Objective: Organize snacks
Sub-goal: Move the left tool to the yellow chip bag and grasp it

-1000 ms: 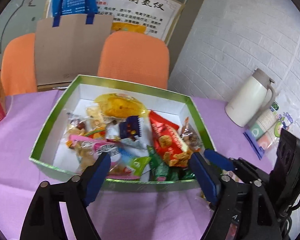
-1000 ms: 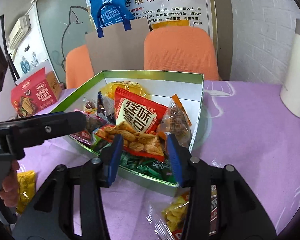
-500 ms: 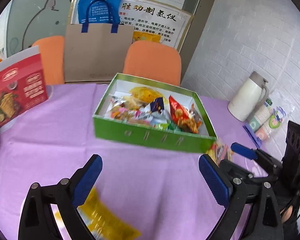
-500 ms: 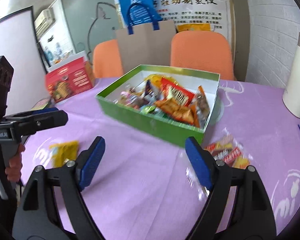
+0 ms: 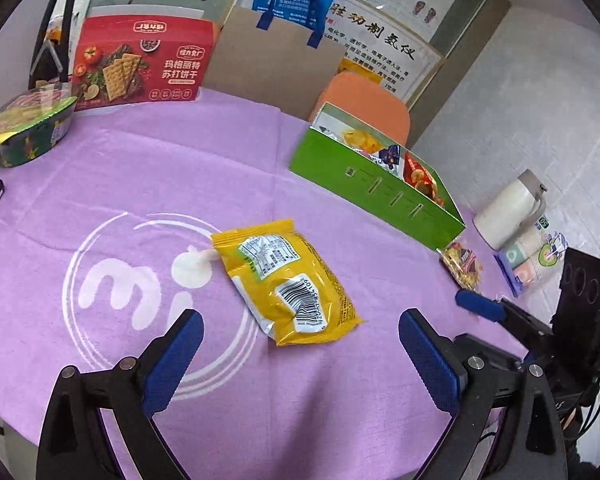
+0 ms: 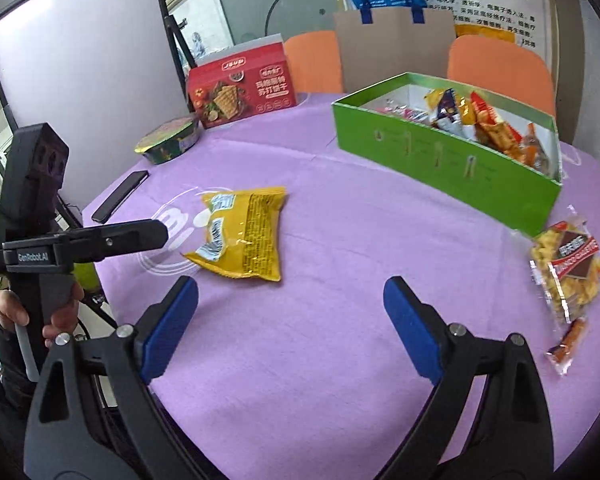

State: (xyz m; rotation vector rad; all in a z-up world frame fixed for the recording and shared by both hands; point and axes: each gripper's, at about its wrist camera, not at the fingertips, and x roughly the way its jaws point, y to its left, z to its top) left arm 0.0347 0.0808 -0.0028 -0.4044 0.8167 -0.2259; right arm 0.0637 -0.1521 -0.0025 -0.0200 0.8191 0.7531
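Step in hand, as I judge it: collecting the loose snacks. Yellow packet [image 5: 286,282] lies flat on the purple bench [image 5: 120,184], near-left of the green box [image 6: 444,160]; clear packet [image 6: 566,268] lies by the box's right end. Left gripper [image 5: 298,354] hovers low just short of the yellow packet, jaws wide, empty. Right gripper [image 6: 292,324] likewise wide and empty. Next: lower and close on it.

yellow snack bag [image 5: 286,282] lies flat (barcode up) apart from green box [image 6: 444,164] of snacks.
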